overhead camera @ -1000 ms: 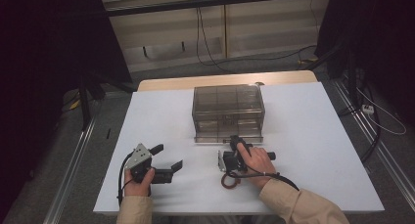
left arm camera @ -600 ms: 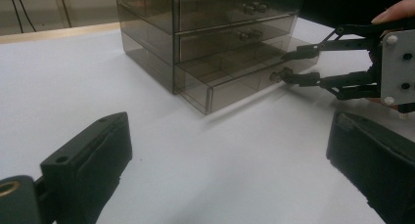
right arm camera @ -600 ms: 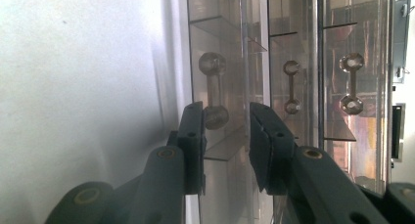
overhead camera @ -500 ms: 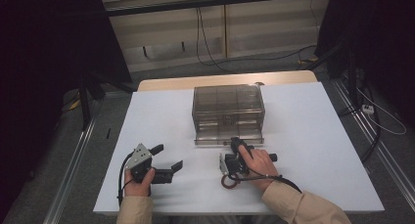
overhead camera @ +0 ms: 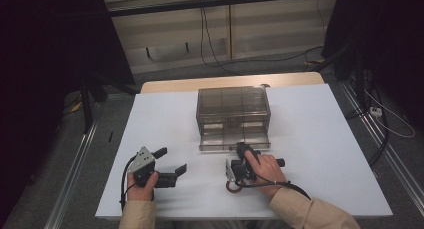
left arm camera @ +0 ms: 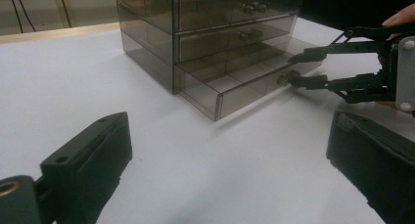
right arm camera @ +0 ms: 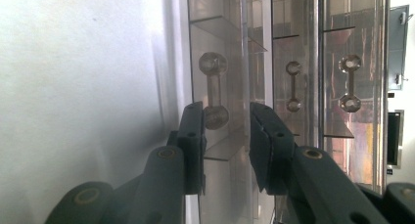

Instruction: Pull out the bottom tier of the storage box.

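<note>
Plainly unlabelled drawer handle [right arm camera: 214, 89], right tool [right arm camera: 226, 136] straddling it unclamped, left tool [overhead camera: 172, 160] apart.

Smoky, see-through glossy plastic for the drawer cabinet [overhead camera: 233, 116] — clear knobbed handle [right arm camera: 213, 89] likewise. Matt white, smooth tabletop [overhead camera: 165, 124], bare wood edge at twelve o'clock. Matt black plastic jaws — right gripper [right arm camera: 226, 136].
</note>
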`<state>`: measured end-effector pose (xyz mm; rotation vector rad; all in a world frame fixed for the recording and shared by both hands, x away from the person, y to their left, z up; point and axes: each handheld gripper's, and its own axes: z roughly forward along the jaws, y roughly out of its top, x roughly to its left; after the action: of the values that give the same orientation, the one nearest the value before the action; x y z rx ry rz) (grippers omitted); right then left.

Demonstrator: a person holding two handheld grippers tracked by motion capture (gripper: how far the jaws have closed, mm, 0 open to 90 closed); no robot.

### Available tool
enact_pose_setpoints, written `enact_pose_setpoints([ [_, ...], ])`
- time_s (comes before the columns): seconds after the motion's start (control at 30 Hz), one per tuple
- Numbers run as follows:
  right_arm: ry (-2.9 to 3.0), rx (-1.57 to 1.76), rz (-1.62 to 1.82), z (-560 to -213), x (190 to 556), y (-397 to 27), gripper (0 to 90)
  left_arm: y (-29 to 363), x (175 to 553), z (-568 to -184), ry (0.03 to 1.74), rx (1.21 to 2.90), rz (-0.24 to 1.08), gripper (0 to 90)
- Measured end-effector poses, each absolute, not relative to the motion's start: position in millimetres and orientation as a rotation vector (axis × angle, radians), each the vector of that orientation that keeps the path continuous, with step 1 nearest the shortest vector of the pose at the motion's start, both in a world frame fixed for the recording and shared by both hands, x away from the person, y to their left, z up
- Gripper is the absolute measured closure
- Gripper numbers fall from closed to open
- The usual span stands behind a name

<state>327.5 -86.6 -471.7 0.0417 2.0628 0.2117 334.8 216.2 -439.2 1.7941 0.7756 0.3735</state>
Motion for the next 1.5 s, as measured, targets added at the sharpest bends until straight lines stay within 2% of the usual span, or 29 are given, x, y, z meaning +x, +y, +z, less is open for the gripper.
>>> enact_pose_setpoints([
  [0.63, 2.069, 0.021, 0.218, -472.0, 320.5, -86.8, 68.8, 215.8, 334.6, -439.4, 0.773, 1.796, 0.375, 3.1],
  [0.73, 2.073, 0.029, 0.22, -471.4, 320.3, -87.5, 67.5, 215.6, 334.6, -439.6, 0.773, 1.798, 0.375, 3.1],
  [0.87, 2.076, 0.042, 0.219, -471.8, 320.0, -87.9, 60.0, 215.4, 334.5, -439.7, 0.774, 1.798, 0.373, 3.1],
  [1.23, 2.088, 0.053, 0.243, -469.0, 318.5, -89.6, 58.0, 215.1, 334.6, -439.9, 0.772, 1.803, 0.372, 3.1],
  [1.33, 2.089, 0.054, 0.249, -468.5, 319.6, -89.3, 59.5, 214.7, 334.7, -440.2, 0.77, 1.805, 0.372, 3.1],
  [1.4, 2.089, 0.055, 0.242, -469.5, 320.6, -88.6, 65.7, 214.6, 334.6, -440.2, 0.77, 1.806, 0.371, 3.1],
  [1.5, 2.097, 0.066, 0.243, -470.9, 324.2, -88.4, 62.8, 215.4, 334.6, -439.9, 0.772, 1.804, 0.372, 3.1],
])
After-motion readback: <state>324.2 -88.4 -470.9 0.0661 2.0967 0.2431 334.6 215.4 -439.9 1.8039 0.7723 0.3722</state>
